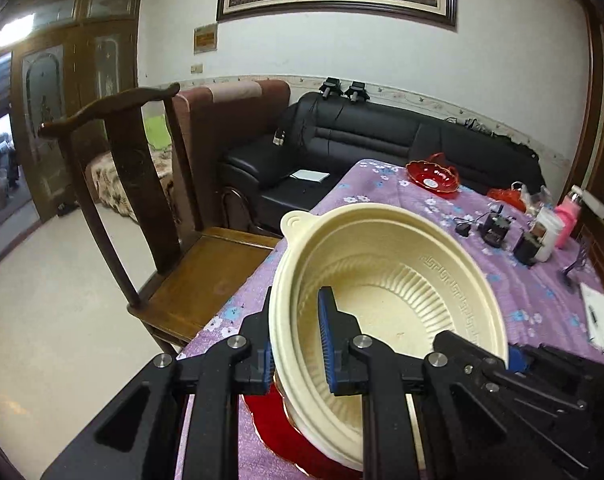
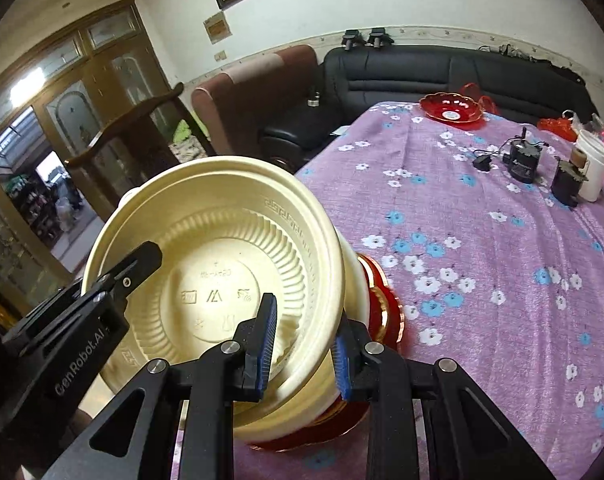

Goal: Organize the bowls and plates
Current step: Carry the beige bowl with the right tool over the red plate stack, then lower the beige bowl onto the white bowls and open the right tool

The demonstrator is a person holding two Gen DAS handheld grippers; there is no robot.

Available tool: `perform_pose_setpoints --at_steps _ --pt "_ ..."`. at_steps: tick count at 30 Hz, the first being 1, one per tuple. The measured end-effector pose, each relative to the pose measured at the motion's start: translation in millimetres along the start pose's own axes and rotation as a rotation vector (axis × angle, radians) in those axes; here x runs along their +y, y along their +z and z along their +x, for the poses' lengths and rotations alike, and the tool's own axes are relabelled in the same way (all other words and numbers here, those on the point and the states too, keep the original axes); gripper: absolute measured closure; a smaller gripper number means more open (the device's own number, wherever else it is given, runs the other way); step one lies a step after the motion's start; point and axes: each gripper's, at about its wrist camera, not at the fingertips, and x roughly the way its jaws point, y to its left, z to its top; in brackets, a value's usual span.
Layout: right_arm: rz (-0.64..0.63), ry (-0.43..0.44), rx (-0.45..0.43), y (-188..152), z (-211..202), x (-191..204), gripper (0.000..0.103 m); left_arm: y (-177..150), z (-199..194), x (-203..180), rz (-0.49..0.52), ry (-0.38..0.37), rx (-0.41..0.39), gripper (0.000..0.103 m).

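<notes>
Both tools, left tool [image 1: 296,344] and right tool [image 2: 304,346], pinch opposite rims of a tilted cream bowl [image 2: 218,264] over a red plate [image 2: 382,312] at the counter's [image 2: 482,240] near-left edge; next, probably lowering it level onto the plate.

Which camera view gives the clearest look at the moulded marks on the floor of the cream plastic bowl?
The right wrist view: the cream plastic bowl tilts toward the lens, showing embossed symbols and text on its floor. In the left wrist view the bowl shows ribbed walls and a key-pattern band, but its floor looks plain.
</notes>
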Motion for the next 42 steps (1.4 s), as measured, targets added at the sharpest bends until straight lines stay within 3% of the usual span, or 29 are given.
perform_pose_setpoints --at_steps 5,7,9,11,12,14,16,30,36,42 --pt "-0.019 -0.024 -0.009 0.9 0.2 0.0 0.075 -2.4 2.9 -2.7 0.0 -0.01 0.012 0.069" --pt "-0.017 -0.023 -0.017 1.7 -1.5 0.6 0.075 -1.0 -1.7 -0.7 -0.009 -0.004 -0.006 0.058" --pt "-0.015 -0.019 -0.023 1.2 -3.0 0.5 0.075 0.2 -8.8 1.8 -0.019 0.012 -0.035 0.039" --pt "-0.019 -0.019 -0.035 0.9 -4.6 0.8 0.073 1.1 -15.3 3.8 -0.027 0.025 -0.06 0.034" --pt "-0.018 -0.013 -0.044 0.8 -5.8 0.1 0.071 1.6 -18.6 4.9 -0.031 0.028 -0.07 0.033" --pt "-0.012 -0.003 -0.056 0.6 -7.9 -0.7 0.057 2.0 -22.8 6.7 -0.038 0.025 -0.07 0.033" --pt "-0.011 0.005 -0.064 0.4 -9.7 -1.0 0.051 2.1 -24.5 7.8 -0.042 0.026 -0.064 0.032" --pt "-0.038 -0.035 -0.138 -2.0 -28.5 -2.9 0.037 -0.9 -41.8 10.5 -0.062 0.054 -0.072 0.021" --pt "0.001 -0.039 -0.2 -9.3 -55.1 -13.5 0.036 -1.6 -50.7 6.8 -0.055 0.052 -0.085 0.019" --pt "0.066 -0.074 -0.28 -31.7 -87.3 -31.2 0.027 -7.5 -56.5 -1.5 -0.042 0.043 -0.08 0.015"
